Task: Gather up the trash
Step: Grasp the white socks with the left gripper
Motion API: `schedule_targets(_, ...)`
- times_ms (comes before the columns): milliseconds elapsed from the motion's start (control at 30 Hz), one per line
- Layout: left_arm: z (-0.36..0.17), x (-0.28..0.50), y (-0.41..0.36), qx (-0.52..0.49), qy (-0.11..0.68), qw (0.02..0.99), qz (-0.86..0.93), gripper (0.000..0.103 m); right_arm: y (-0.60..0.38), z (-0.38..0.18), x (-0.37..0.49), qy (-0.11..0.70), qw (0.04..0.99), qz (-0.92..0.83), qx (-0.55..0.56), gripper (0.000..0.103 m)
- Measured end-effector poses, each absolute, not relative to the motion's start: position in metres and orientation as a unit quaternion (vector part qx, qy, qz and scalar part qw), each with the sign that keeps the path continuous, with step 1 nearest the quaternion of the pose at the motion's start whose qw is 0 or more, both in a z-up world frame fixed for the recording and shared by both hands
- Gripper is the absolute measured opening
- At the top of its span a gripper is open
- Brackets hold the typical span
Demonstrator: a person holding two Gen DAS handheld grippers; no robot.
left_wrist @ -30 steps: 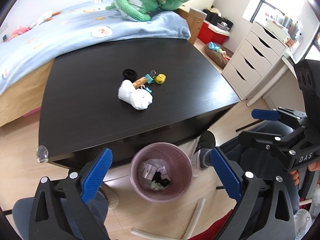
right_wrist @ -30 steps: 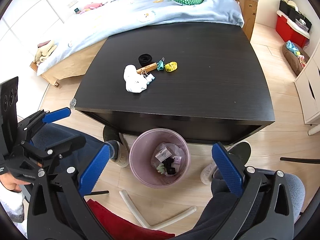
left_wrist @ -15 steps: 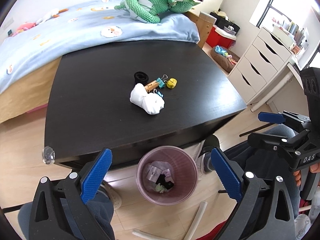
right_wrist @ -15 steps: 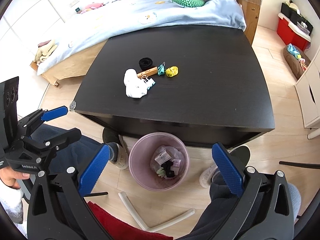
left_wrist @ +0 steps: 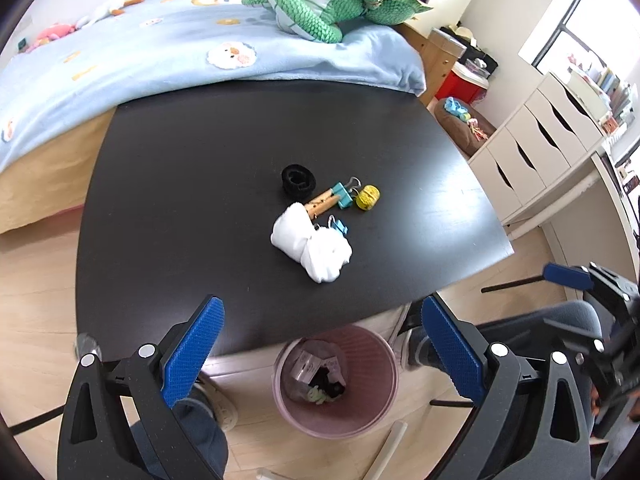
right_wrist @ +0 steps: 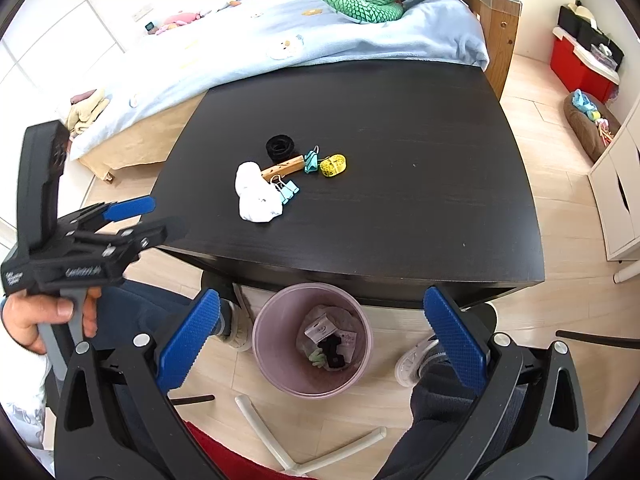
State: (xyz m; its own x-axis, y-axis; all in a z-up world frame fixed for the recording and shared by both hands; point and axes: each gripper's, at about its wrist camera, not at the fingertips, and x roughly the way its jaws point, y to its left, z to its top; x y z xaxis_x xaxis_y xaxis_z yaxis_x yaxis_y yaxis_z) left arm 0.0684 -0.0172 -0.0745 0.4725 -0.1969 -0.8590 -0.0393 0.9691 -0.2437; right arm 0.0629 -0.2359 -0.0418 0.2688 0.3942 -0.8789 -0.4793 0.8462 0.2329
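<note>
Blue-padded left gripper (left_wrist: 318,336) and right gripper (right_wrist: 322,330) both hang with jaws spread wide and empty over the pink bin (right_wrist: 276,344) on the floor, while the crumpled white tissue (right_wrist: 256,194) lies on the black table (right_wrist: 400,184) among clips

table (left_wrist: 200,200) bare around clutter | bin (right_wrist: 276,364) mouth unobstructed

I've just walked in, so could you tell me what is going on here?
A person is clearing trash with two handheld grippers. Both the left gripper and right gripper hang open and empty above the pink bin. A crumpled white tissue lies on the black table among clips.
</note>
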Motion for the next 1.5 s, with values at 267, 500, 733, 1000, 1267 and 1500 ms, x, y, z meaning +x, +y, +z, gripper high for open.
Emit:
schedule_targets(267,-0.106,0.107,-0.012,-0.145,0.544,0.826,-0.031,0.095,-0.238,-0.049,0.067,0.547,0.791,0.271,-0.035,0.100)
schedule_targets(500,-0.136,0.126,-0.007,-0.190,0.566,0.801,-0.025,0.095,-0.241,-0.055,0.068,0.554,0.788,0.267,-0.033,0.100)
schedule_targets(733,-0.149,0.132,-0.007,-0.207,0.573,0.792,-0.028,0.077,-0.242,-0.059,0.070,0.557,0.786,0.267,-0.031,0.100)
schedule_targets(1000,-0.148,0.129,-0.005,-0.200,0.571,0.796,-0.032,0.028,-0.239,-0.062,0.072,0.559,0.784,0.269,-0.031,0.100)
schedule_targets(1267,-0.137,0.122,0.001,-0.178,0.560,0.808,-0.026,0.025,-0.232,-0.063,0.076,0.557,0.782,0.276,-0.033,0.100)
schedule_targets(1500,-0.117,0.114,0.006,-0.142,0.546,0.826,-0.020,0.025,-0.219,-0.057,0.092,0.546,0.785,0.288,-0.051,0.100)
